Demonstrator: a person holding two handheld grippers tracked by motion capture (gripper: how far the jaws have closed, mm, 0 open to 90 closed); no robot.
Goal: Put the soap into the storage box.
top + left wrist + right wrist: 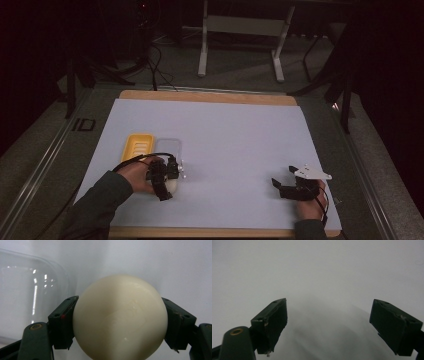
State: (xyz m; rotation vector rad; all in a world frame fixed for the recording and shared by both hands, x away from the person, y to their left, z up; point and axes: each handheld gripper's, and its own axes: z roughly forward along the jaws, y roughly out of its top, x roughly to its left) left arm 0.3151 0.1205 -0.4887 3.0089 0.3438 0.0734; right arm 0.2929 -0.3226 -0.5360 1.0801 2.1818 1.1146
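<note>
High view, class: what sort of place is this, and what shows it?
Probably a recording lab: a wooden table covered with a white sheet, dark surroundings, floor cables, and a metal stand behind.

Wooden table (210, 95), bare only in strips at the far and near edges, covered otherwise by a large white sheet (225, 135). On the sheet, left of middle: a yellow tray (138, 146), and touching its right side a clear plastic lid or container (168, 145), seen again at the left in the left gripper view (25, 302). Just nearer than these, a cream egg-shaped object (120, 317); resting on the sheet or raised off it, cannot tell. Right half of the sheet plain white
</note>
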